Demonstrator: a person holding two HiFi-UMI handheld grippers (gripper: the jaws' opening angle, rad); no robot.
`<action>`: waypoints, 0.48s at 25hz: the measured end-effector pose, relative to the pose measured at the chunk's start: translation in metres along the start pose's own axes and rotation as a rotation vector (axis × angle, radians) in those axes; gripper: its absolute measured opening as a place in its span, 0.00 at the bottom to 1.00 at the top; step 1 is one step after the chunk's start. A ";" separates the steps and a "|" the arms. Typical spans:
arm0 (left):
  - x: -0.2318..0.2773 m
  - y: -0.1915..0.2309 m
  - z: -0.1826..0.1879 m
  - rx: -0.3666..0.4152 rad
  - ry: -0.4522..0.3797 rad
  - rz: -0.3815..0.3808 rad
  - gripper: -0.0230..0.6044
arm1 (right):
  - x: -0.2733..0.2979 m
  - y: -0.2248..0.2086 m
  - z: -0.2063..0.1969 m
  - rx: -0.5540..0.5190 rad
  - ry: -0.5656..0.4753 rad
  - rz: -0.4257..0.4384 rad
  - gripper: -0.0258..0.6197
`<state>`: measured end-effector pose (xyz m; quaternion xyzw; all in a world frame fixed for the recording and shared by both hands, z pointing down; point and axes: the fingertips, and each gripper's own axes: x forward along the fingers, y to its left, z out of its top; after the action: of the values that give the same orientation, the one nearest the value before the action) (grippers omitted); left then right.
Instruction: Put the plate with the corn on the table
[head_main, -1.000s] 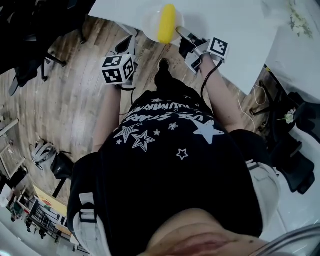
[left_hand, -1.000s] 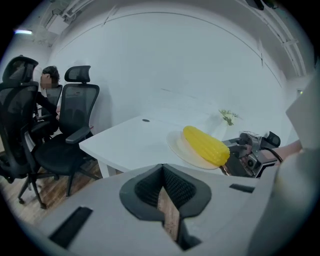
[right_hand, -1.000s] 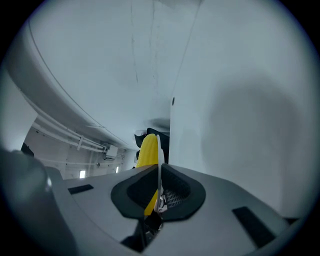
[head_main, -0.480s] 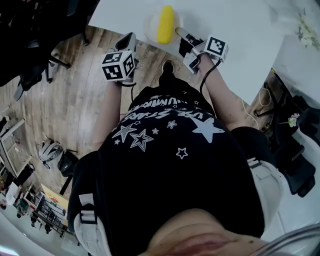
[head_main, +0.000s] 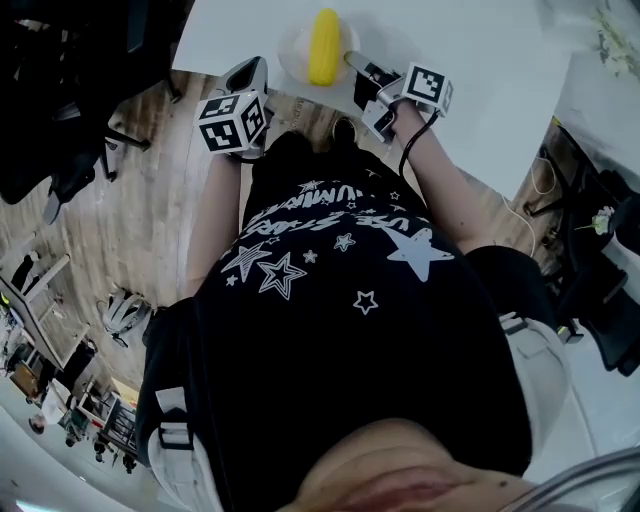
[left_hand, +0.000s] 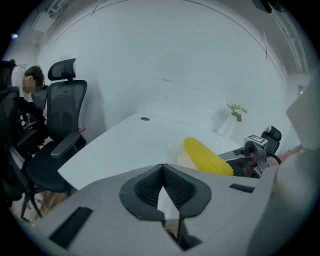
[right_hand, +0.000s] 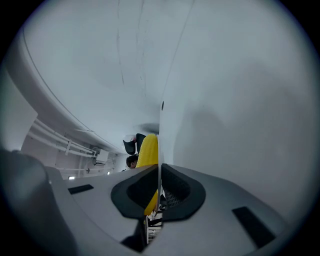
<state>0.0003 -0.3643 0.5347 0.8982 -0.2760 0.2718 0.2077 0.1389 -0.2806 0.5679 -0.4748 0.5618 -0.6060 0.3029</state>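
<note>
The right gripper (right_hand: 160, 172) has its jaws nipped down on the thin rim of the plate (head_main: 293, 50), which runs edge-on between the pads. The corn (head_main: 322, 45) lies lengthwise across the plate, just beyond the grip. The plate is over the table (head_main: 470, 80), close to its near edge. Whether its base is touching the top I cannot tell.

The plate looks stiff, smooth and light, while the cob is the heavier part. It is round and loose, so it would roll if the plate tipped. A one-sided pinch on a slick rim can let the plate droop away from the jaws, so it is best held deep on the rim and kept level.

The left gripper (left_hand: 162, 170) has its jaws pressed together on nothing. It hangs just off the table's near edge, above the wooden floor (head_main: 150, 200), and points in toward the table.
</note>
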 end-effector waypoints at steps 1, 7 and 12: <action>0.002 0.007 0.001 0.008 0.006 -0.014 0.04 | 0.005 -0.001 -0.003 0.005 -0.013 -0.006 0.07; 0.019 0.027 0.009 0.080 0.054 -0.120 0.04 | 0.022 0.003 -0.004 0.010 -0.117 -0.042 0.07; 0.032 0.033 0.015 0.111 0.080 -0.189 0.04 | 0.023 0.002 -0.002 0.023 -0.203 -0.066 0.07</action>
<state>0.0083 -0.4098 0.5495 0.9187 -0.1662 0.3017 0.1933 0.1281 -0.3010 0.5711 -0.5485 0.5052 -0.5707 0.3438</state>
